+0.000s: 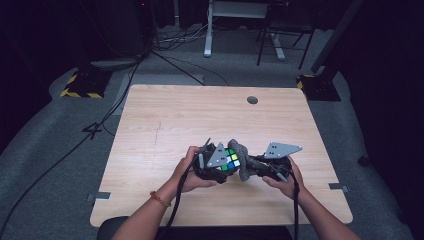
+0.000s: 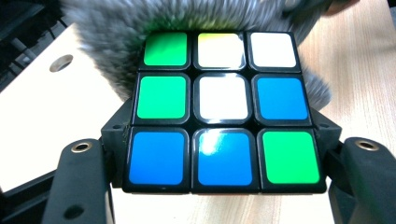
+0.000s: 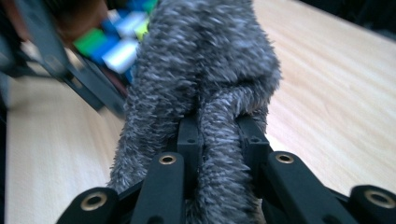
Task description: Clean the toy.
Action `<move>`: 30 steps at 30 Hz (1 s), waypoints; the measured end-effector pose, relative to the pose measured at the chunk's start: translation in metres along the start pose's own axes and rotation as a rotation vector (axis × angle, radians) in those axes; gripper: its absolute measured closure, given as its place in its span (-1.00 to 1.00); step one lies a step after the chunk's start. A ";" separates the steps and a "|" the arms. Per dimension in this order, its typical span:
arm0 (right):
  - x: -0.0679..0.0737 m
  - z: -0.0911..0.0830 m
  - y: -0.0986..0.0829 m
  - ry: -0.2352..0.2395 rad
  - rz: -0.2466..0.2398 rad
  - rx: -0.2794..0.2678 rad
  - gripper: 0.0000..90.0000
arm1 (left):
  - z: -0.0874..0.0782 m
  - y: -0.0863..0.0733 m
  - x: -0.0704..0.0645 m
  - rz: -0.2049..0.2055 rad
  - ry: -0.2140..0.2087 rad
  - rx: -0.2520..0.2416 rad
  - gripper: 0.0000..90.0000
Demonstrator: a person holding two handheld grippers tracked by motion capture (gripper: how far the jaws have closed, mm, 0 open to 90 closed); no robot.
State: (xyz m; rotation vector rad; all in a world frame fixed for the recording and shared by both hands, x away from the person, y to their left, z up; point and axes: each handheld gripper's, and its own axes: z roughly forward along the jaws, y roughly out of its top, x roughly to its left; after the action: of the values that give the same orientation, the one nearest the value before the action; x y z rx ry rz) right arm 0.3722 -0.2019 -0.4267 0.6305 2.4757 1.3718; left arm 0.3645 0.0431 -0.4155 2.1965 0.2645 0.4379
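A puzzle cube (image 2: 222, 109) with green, white and blue stickers sits between the jaws of my left gripper (image 2: 219, 158), which is shut on it; in the high view the cube (image 1: 230, 160) is held just above the table's front middle. A fuzzy grey cloth (image 3: 205, 84) is pinched between the jaws of my right gripper (image 3: 218, 135), and it drapes against the cube's far side (image 1: 242, 159). The cloth (image 2: 116, 51) shows blurred behind the cube in the left gripper view. Both grippers (image 1: 212, 162) (image 1: 267, 167) meet at the cube, left and right of it.
The light wooden table (image 1: 165, 125) has a round cable hole (image 1: 252, 100) near its far edge. Beyond it are grey carpet, floor cables, a stand base with yellow-black tape (image 1: 82, 85) and desk and chair legs (image 1: 280, 35).
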 end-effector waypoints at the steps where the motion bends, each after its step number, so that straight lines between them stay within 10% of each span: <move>1: -0.001 0.001 -0.001 0.000 0.004 0.009 0.68 | -0.002 0.000 0.001 -0.007 0.000 -0.007 -0.26; 6: -0.003 0.006 -0.004 -0.027 -0.007 0.052 0.68 | -0.007 0.000 0.004 -0.014 -0.004 -0.037 -0.26; 17: 0.009 -0.016 0.011 0.004 -0.036 -0.070 0.67 | 0.013 -0.004 -0.006 -0.005 -0.058 0.031 -0.26; 30: -0.001 0.001 -0.001 -0.014 -0.032 0.042 0.67 | -0.004 0.001 0.000 -0.018 -0.033 -0.062 -0.26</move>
State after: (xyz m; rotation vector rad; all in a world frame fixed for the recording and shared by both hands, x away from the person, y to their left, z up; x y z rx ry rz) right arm 0.3734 -0.2018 -0.4279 0.6043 2.4990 1.3021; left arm 0.3629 0.0452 -0.4122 2.1376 0.2499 0.3942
